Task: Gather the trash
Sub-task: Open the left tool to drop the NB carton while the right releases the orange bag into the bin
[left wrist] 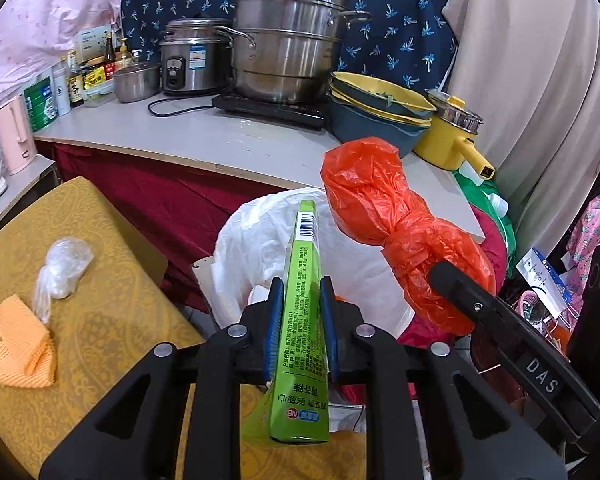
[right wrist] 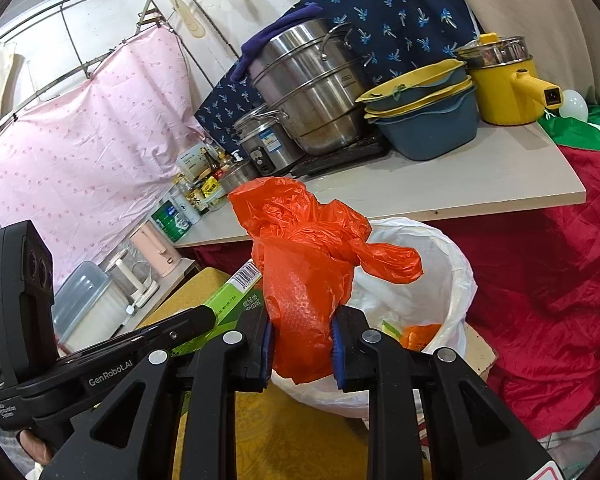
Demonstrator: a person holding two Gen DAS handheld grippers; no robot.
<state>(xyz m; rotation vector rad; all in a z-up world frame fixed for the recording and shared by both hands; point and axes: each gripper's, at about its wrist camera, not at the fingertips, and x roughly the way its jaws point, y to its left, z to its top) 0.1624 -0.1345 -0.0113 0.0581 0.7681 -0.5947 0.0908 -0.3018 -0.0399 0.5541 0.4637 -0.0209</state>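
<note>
My left gripper (left wrist: 301, 312) is shut on a flat green carton (left wrist: 303, 320) with a barcode at its far end, held just short of the white-lined trash bin (left wrist: 252, 248). My right gripper (right wrist: 302, 344) is shut on a knotted orange plastic bag (right wrist: 300, 272), held above the near rim of the white-lined trash bin (right wrist: 452, 280). In the left wrist view the orange plastic bag (left wrist: 376, 208) hangs to the right of the carton with the right gripper's finger under it. The green carton (right wrist: 232, 300) shows at the left in the right wrist view. Orange and green scraps lie inside the bin.
On the yellow-clothed table (left wrist: 100, 240) lie a clear plastic bag (left wrist: 62, 268) and an orange cloth (left wrist: 24, 344). Behind, a counter (left wrist: 204, 132) carries steel pots (left wrist: 288, 40), a rice cooker, stacked basins (left wrist: 376, 112), a yellow pot and bottles. Red fabric (right wrist: 548, 280) lies right of the bin.
</note>
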